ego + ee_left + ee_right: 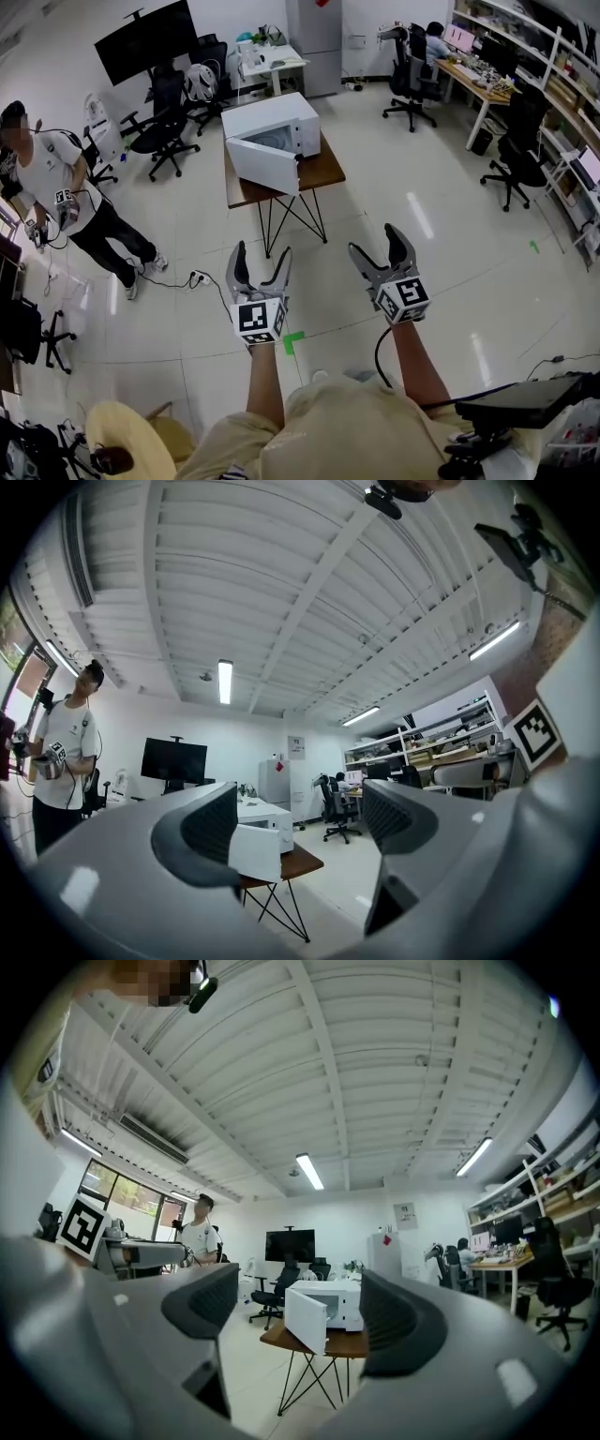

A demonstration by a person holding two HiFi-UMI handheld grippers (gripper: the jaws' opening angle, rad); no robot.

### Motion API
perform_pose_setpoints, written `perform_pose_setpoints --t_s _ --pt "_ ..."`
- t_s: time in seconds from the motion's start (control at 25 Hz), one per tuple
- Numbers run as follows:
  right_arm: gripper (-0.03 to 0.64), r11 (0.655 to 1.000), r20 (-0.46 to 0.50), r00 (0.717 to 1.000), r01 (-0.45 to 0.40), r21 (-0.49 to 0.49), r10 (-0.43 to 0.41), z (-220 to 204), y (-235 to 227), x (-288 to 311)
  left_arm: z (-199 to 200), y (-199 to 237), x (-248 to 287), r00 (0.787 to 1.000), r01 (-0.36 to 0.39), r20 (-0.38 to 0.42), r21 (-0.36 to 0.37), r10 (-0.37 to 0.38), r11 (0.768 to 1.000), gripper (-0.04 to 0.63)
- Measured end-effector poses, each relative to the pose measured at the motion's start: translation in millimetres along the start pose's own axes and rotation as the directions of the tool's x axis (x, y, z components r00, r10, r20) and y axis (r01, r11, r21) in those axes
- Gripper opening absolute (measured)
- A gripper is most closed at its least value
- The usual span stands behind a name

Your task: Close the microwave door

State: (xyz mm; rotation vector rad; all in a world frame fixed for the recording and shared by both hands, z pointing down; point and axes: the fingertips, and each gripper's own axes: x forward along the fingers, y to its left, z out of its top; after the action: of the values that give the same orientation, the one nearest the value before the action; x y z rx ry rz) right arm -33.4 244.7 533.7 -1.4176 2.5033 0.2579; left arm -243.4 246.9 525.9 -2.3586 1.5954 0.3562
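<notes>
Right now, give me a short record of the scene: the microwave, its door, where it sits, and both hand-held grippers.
microwave: white, on a wooden table, ahead across the floor
door: hanging open, not yet closed
left hand-held gripper: jaws apart, empty, well short of the microwave
right hand-held gripper: jaws apart, empty, well short of the microwave
bystander: person standing at left

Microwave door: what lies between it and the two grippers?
Only bare floor and the table's legs separate the open microwave door from the left gripper and right gripper, both open and empty; the head view shows it.
</notes>
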Motion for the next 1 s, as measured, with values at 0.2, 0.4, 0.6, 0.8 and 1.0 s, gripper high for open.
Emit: perform_pose_setpoints --t_s 0.2,0.4,0.6,0.8,1.0 --pt "0.396 1.0 -0.022 1.0 -0.001 0.015 0.001 -9.5 -25.6 73.5 -20.3 36.9 62.0 0.999 0.015 -0.028 -0.029 -0.016 0.999 0.405" --pt "0.396 0.999 0.003 0.999 -0.034 0.029 0.034 -32.8 -94.2 123.3 -55.6 26.8 133.9 0.999 0.006 -0.038 -0.021 -0.007 1.0 0.405" --pt "0.396 0.992 0.018 0.993 -0.116 0.057 0.115 -65.8 -157.9 173.1 -90.0 17.3 205.5 0.997 -0.052 -0.05 0.022 0.053 0.998 0.405" --pt "0.396 0.974 0.05 0.976 -0.213 0.075 0.21 -88.2 -219.8 216.2 -101.0 1.7 274.6 0.993 -0.114 -0.024 0.061 0.116 0.992 0.405" --pt "0.396 0.959 0.046 0.967 -0.253 0.124 0.249 -112.7 -257.4 264.4 -133.0 10.1 320.7 0.986 -0.149 -0.059 0.076 0.154 0.986 0.405"
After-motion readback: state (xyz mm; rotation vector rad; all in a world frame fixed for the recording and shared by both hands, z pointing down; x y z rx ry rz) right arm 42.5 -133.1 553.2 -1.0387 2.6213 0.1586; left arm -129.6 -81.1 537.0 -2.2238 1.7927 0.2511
